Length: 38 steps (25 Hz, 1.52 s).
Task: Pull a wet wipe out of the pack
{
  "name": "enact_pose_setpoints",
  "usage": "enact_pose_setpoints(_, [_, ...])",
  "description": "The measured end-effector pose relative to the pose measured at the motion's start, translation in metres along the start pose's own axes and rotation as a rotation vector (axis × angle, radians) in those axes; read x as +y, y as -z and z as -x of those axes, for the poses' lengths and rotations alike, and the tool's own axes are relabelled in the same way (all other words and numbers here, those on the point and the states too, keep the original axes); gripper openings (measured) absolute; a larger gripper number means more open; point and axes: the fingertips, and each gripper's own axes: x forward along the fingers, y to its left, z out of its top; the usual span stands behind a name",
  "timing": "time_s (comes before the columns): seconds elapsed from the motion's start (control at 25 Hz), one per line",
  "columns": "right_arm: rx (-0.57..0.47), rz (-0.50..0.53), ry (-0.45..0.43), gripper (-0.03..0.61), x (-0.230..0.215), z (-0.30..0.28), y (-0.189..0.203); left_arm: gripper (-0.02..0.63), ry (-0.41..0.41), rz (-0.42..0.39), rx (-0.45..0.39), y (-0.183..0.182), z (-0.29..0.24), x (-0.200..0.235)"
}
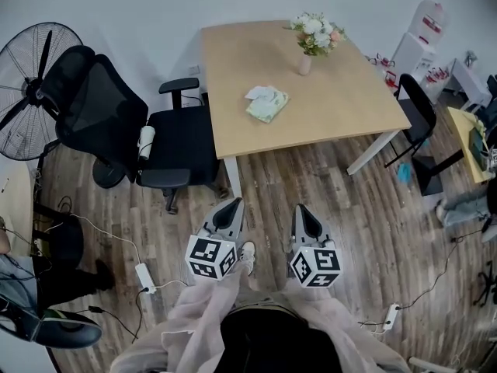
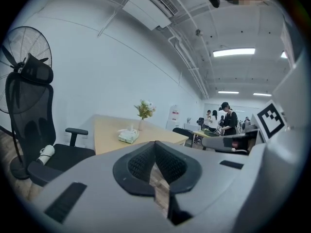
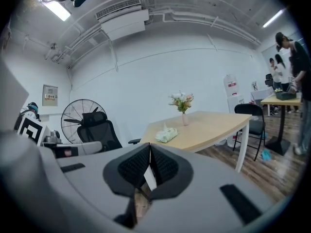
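Observation:
A pale green wet wipe pack (image 1: pixel 267 104) lies on the light wooden table (image 1: pixel 342 107), with a white wipe sticking out of its top. It also shows far off as the pack (image 2: pixel 128 136) in the left gripper view and the pack (image 3: pixel 166 135) in the right gripper view. My left gripper (image 1: pixel 231 208) and right gripper (image 1: pixel 305 211) hang side by side over the wooden floor, well short of the table's near edge. Both point toward the table. Each has its jaws shut with nothing between them.
A pink vase of flowers (image 1: pixel 311 41) stands on the table behind the pack. A black office chair (image 1: pixel 124 123) and a floor fan (image 1: pixel 31 92) stand to the left, a black folding chair (image 1: pixel 415 119) to the right. Cables and a power strip (image 1: pixel 145 277) lie on the floor at left. People stand far off at right.

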Motion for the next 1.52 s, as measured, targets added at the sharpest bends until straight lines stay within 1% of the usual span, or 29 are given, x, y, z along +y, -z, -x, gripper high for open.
enact_pose_setpoints(0.48, [0.008,-0.008,0.022,0.012,-0.009,-0.09,-0.023,0.011,0.021,0.004,0.002,-0.03,-0.072,0.058])
enact_pose_setpoints(0.88, [0.009,-0.024,0.046,0.012,-0.014,-0.145,-0.027,0.012,0.052,-0.01,0.006,-0.041,-0.113,0.094])
enact_pose_setpoints(1.12, [0.026,-0.026,0.041,0.012,-0.009,-0.16,-0.023,0.011,0.048,0.006,0.018,-0.037,-0.117,0.109])
enact_pose_setpoints(1.52, [0.052,-0.015,0.061,0.012,-0.01,-0.159,-0.017,0.011,0.049,0.037,0.028,-0.031,-0.114,0.111])
